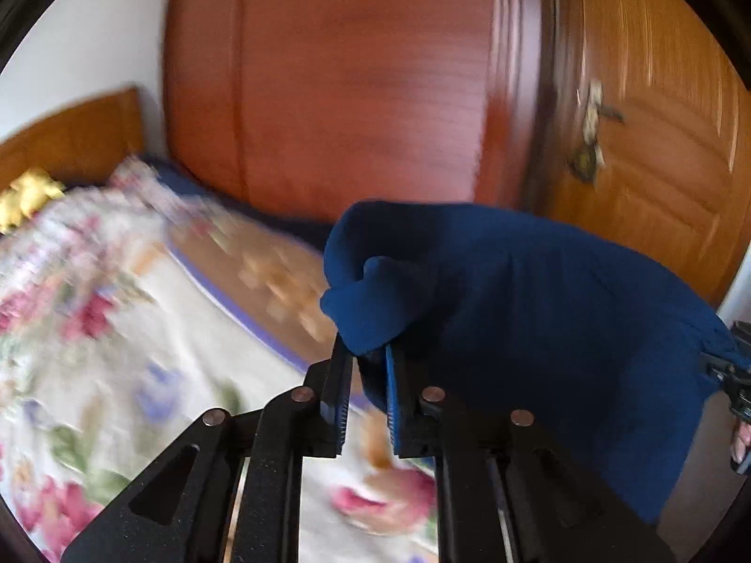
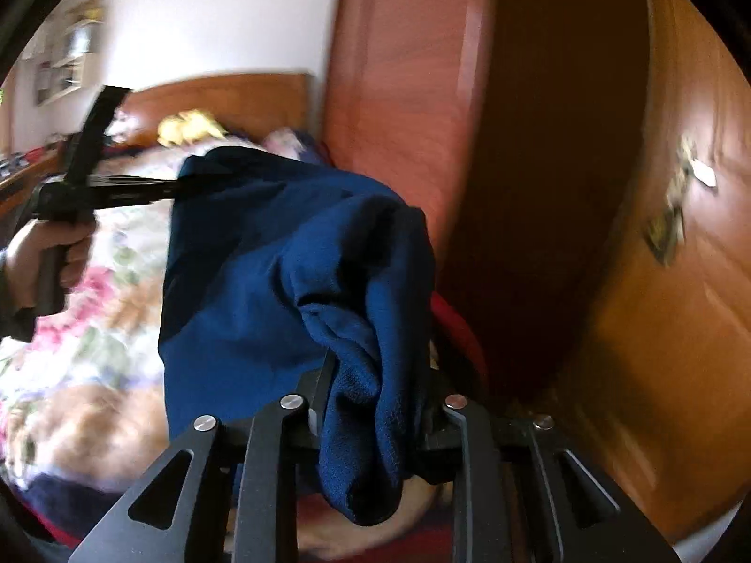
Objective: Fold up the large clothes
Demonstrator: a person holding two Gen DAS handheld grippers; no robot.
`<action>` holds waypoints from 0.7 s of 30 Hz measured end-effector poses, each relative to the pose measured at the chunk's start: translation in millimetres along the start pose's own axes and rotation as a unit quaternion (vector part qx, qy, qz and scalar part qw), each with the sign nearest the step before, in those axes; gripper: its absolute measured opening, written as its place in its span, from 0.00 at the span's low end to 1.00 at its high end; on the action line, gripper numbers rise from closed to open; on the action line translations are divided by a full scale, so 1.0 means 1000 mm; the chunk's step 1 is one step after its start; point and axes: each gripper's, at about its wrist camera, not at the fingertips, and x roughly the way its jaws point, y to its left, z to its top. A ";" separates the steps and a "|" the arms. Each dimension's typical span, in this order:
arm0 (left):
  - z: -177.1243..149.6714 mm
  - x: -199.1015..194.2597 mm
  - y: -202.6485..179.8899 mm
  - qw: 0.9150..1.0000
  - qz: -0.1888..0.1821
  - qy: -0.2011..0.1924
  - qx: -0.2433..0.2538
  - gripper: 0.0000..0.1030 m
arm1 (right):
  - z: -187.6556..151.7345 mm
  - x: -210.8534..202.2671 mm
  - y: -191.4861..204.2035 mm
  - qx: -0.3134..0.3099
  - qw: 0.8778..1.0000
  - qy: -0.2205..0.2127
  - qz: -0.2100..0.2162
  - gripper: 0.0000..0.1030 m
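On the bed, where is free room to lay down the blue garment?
The floral bedspread is bare between the yellow thing near the headboard and the left tongs. The strip beside the wardrobe looks crowded with bunched bedding.

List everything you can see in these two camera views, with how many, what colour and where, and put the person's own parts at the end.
Garment: one, dark blue, lifted above the bed, stretched between both grippers.
Bed cover: one, cream with pink, purple and green flowers, spread over the bed.
Headboard: one, orange-brown wood, at the far end of the bed.
Yellow item: one, yellow, near the headboard; too blurred to identify.
Wardrobe: one, reddish-brown wood, beside the bed.
Door: one, orange-brown wood, right of the wardrobe, with a metal handle.
Wall shelf: one, pale, on the white wall, far left.
Left hand-held gripper: one, black, clamped on the garment's edge.
Right hand-held gripper: one, black, clamped on a bunched fold.
Left hand: one, gripping the left handle.
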 end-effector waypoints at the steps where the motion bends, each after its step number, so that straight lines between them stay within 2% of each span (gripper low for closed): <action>1: -0.008 0.009 -0.005 1.000 0.004 0.014 0.006 0.14 | -0.011 0.016 -0.010 0.011 1.000 0.024 -0.009 0.28; 3: -0.027 0.016 -0.011 1.000 0.011 0.022 0.018 0.15 | -0.027 0.042 -0.022 0.030 0.997 0.056 -0.031 0.37; 5: -0.043 0.013 -0.009 0.999 -0.001 0.032 0.023 0.18 | -0.034 0.055 -0.036 0.062 0.995 0.075 -0.036 0.41; 7: -0.056 0.003 -0.004 0.999 -0.010 0.033 0.029 0.28 | -0.032 0.049 -0.045 0.087 0.994 0.056 -0.032 0.48; 9: -0.070 -0.013 0.001 0.999 -0.026 0.028 0.037 0.36 | -0.027 0.036 -0.049 0.091 0.994 0.033 -0.046 0.53; 12: -0.082 -0.030 -0.005 0.998 -0.025 0.026 0.047 0.40 | -0.025 0.007 -0.037 0.093 0.993 0.009 -0.073 0.57; 15: -0.090 -0.048 -0.004 0.998 -0.037 0.018 0.042 0.52 | -0.021 -0.015 -0.032 0.100 0.988 -0.026 -0.118 0.61; 17: -0.097 -0.064 -0.001 0.999 -0.041 0.004 0.035 0.64 | -0.015 -0.018 -0.017 0.094 0.990 -0.028 -0.103 0.61; 19: -0.104 -0.078 0.002 0.999 -0.042 -0.009 0.029 0.74 | -0.016 -0.014 -0.001 0.076 0.995 -0.015 -0.063 0.61; 21: -0.114 -0.096 0.003 0.999 -0.039 -0.021 0.025 0.76 | -0.016 -0.017 0.010 0.052 0.998 -0.018 -0.026 0.61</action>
